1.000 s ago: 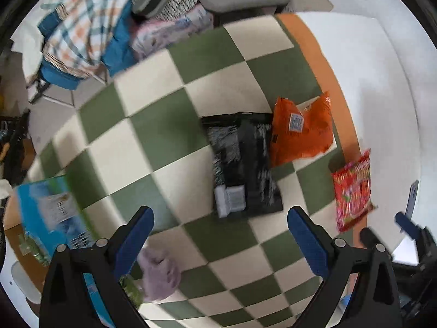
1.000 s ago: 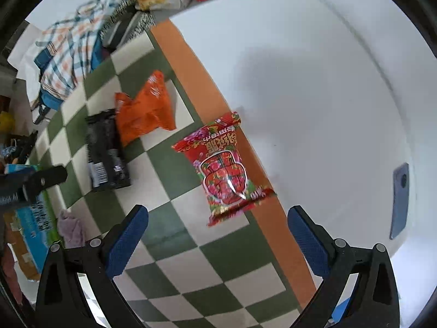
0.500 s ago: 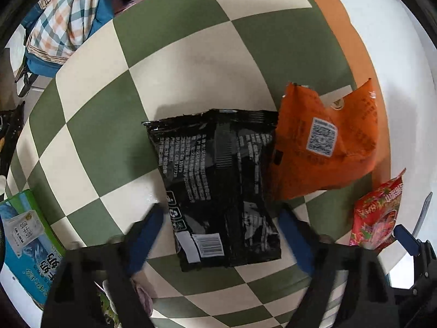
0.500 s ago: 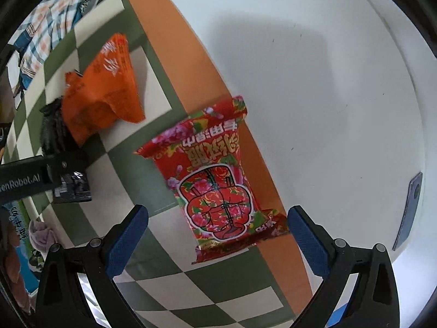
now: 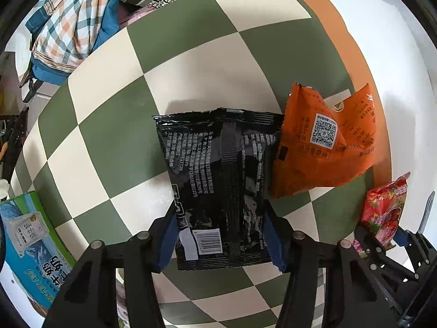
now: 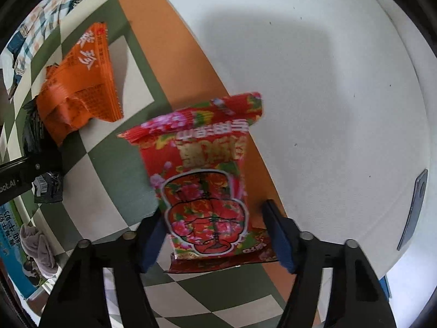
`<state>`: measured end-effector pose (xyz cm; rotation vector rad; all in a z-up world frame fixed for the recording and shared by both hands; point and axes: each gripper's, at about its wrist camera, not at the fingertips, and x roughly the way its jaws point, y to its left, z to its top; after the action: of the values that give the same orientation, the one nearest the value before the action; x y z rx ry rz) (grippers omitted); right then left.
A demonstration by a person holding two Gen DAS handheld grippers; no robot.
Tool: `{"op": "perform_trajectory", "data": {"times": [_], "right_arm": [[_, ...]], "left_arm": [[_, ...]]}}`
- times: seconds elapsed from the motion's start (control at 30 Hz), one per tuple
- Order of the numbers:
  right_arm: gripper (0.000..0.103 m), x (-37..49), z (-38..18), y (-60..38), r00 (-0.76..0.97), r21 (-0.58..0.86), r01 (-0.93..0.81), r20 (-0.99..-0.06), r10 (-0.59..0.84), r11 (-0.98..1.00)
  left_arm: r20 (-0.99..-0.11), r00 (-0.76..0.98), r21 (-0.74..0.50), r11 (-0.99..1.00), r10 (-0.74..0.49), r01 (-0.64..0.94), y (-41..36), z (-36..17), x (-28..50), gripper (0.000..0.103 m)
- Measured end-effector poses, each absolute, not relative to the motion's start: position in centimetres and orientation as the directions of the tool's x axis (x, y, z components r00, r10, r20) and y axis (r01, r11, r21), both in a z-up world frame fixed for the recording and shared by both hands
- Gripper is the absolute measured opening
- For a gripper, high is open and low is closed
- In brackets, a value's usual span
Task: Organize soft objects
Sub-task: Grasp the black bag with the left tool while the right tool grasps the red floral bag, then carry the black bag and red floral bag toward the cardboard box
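Observation:
A black snack bag [image 5: 218, 180] lies on the green-and-cream checkered cloth [image 5: 109, 136]. My left gripper [image 5: 221, 242] straddles its near end, jaws touching both side edges. An orange bag [image 5: 322, 147] lies against its right side. A red flowered bag [image 6: 207, 191] lies across the cloth's orange border. My right gripper [image 6: 215, 240] straddles its near end; the left finger touches the bag, the right finger [image 6: 278, 237] stands a little off it. The red bag [image 5: 385, 213] also shows at the right edge of the left wrist view.
A blue-green carton [image 5: 27, 248] and a mauve cloth [image 6: 38, 243] lie at the near left. Checked clothes [image 5: 73, 19] are piled at the far left. White surface [image 6: 327, 82] lies right of the orange border, with a grey-blue flat object [image 6: 412, 207] on it.
Both grippers have dropped toward the cloth and narrowed their jaws. The left now brackets the black bag, the right brackets the red bag, which has turned slightly.

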<state>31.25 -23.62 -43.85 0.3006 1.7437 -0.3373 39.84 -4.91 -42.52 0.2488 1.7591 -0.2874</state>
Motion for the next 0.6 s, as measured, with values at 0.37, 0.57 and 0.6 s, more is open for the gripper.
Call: {"op": "perform_trajectory", "data": {"times": [0.37, 0.57, 0.6], "right_arm": [[0.048, 31.0, -43.1, -23.7, -0.173, -0.001, 0.392, -0.982, 0.073, 0.92], [0.048, 29.5, -40.7, -21.5, -0.131, 0.052, 0.358, -0.986, 0.105, 0.932], [0.048, 29.1, -40.1, -20.9, -0.121, 0.065, 0.347, -0.986, 0.114, 0.935]], "left_arm": [[-0.984, -0.173, -0.083, 0.952, -0.032, 0.295, -3.6, -39.5, 36.8, 0.049], [-0.98, -0.152, -0.167, 0.95, -0.129, 0.265, -1.5, -36.2, 32.6, 0.049], [-0.979, -0.146, -0.177, 0.949, -0.143, 0.26, -1.2, -35.6, 31.9, 0.049]]}}
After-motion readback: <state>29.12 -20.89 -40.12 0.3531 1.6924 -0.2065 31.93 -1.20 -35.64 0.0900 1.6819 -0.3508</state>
